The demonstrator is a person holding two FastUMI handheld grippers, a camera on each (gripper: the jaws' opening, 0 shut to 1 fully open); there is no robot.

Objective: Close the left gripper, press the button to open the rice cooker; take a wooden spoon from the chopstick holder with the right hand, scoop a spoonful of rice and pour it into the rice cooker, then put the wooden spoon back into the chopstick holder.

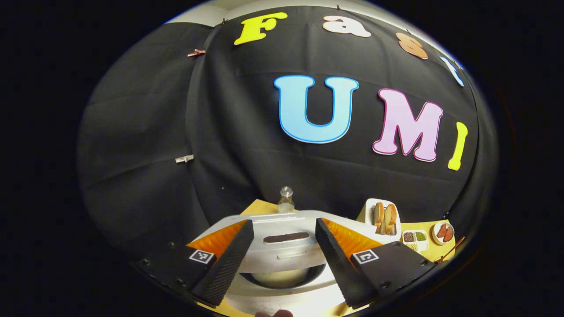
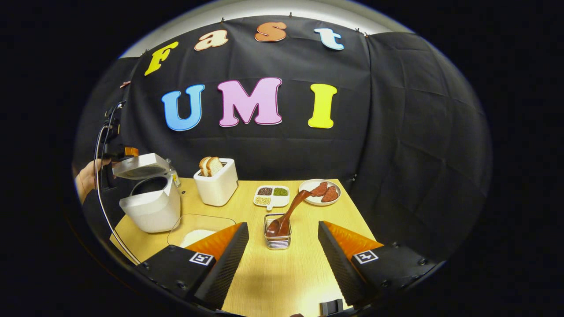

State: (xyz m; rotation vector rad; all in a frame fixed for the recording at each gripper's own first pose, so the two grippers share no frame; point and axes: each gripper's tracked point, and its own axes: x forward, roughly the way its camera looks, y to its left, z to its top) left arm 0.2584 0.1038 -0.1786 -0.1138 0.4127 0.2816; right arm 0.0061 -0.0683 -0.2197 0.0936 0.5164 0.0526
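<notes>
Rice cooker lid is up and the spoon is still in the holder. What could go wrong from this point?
1. The wooden spoon leans in a small wire chopstick holder; pulling it out at an angle might tip the holder.
2. The open right gripper may clip the holder's rim when closing on the spoon.
3. The rice cooker lid hangs over the pot, with the left gripper open close above it, so a loaded spoon has a narrow way in and rice could spill on the table.

Both the left gripper (image 1: 282, 259) and right gripper (image 2: 282, 259), low in frame, hold their fingers spread wide apart
</notes>
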